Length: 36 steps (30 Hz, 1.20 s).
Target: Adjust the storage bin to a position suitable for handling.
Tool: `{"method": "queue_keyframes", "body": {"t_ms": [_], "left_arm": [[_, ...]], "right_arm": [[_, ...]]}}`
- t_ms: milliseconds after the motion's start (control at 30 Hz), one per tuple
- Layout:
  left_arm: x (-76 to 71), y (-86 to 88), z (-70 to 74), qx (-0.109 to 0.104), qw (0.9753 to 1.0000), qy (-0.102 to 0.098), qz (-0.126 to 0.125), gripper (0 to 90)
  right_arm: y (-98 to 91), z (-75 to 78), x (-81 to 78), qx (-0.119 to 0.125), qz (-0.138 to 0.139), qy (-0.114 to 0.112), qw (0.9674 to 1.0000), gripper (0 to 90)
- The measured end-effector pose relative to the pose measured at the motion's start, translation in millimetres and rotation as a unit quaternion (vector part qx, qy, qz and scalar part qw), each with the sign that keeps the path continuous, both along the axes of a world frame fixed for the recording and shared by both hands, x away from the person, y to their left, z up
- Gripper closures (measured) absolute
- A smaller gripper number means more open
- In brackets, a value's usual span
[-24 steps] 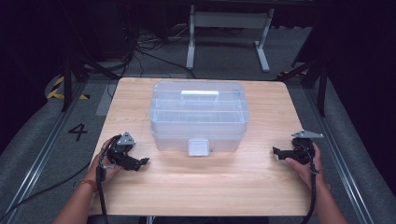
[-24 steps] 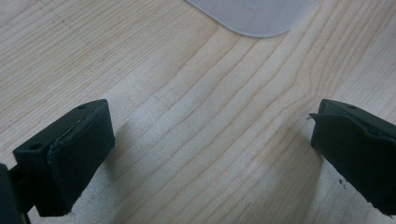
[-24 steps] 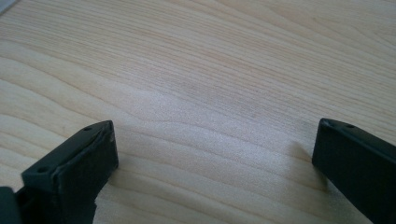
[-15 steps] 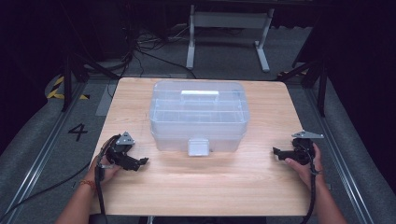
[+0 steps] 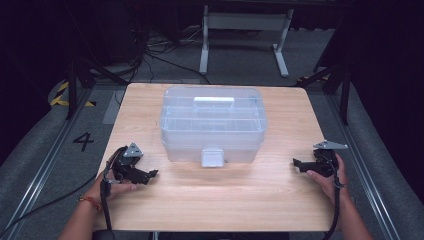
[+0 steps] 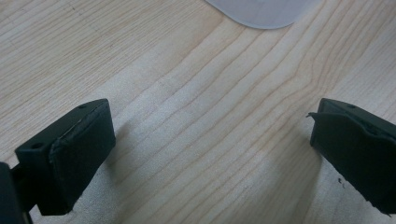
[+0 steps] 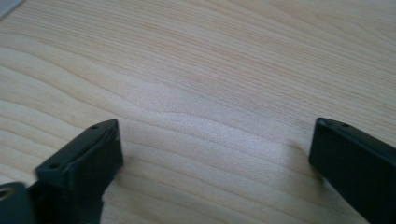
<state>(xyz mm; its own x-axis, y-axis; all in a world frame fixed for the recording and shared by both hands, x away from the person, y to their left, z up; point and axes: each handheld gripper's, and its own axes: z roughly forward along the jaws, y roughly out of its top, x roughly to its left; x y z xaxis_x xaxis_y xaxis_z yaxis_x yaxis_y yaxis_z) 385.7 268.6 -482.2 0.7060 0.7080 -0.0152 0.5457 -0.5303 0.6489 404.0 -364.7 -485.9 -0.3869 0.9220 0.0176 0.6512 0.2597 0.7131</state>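
table [image 5: 210,200]: wood top, bare in front of both hands; low risk, though jaws resting low on it could scrape if dragged toward the box.
storage box [image 5: 212,122]: clear plastic, lid on, sits mid-table toward the far side, well apart from both grippers; looks light, so a one-sided push would likely slide or twist it rather than open it.
lid handle [image 5: 214,100]: white, flat on the lid top; grabbing it before the latch is undone would probably lift the whole box.
front latch [image 5: 212,157]: small white tab at the near wall, seems closed; smooth and small, pads could slip off.
left gripper [image 5: 145,174]: jaws wide, nothing between them, resting on the table near-left of the box; the box corner [image 6: 266,11] shows ahead in the left gripper view.
right gripper [image 5: 300,164]: jaws wide, empty, at the right side of the table, farther from the latch; both hands reaching for that 1 latch could collide.
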Motion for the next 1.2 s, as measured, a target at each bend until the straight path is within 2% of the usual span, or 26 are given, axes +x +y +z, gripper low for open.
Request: {"method": "queue_keyframes", "body": {"t_ms": [67, 133, 233, 367, 567, 667, 1200], "left_arm": [[0.3, 0.0, -0.1, -0.001, 1.0000, 0.000, -0.001, 0.1], [0.6, -0.2, -0.1, -0.001, 1.0000, -0.001, 0.000, 0.1], [0.6, -0.2, -0.2, -0.001, 1.0000, 0.000, -0.001, 0.1], [0.5, -0.1, -0.1, -0.001, 1.0000, 0.000, -0.001, 0.2], [0.6, 0.0, -0.1, 0.000, 1.0000, -0.001, -0.001, 0.2], [0.7, -0.1, -0.2, -0.001, 1.0000, -0.001, 0.000, 0.2], [0.7, -0.1, -0.2, -0.001, 1.0000, -0.001, 0.000, 0.2]], "right_arm": [[-1.4, 1.8, -1.1, 0.000, 0.004, -0.005, 1.0000, 19.2], [-0.9, 3.5, -2.2, 0.005, 0.011, -0.004, 0.9999, 15.8], [2.2, 7.2, -4.2, -0.002, 0.024, -0.009, 0.9997, 18.1], [9.4, 14.9, -8.0, -0.007, 0.043, -0.025, 0.9988, 19.0], [16.8, 28.3, -14.9, 0.000, 0.061, -0.051, 0.9968, 20.9], [22.6, 39.6, -21.0, 0.004, 0.072, -0.069, 0.9950, 21.9], [46.2, 72.9, -34.7, 0.014, 0.116, -0.109, 0.9872, 23.9]]}}
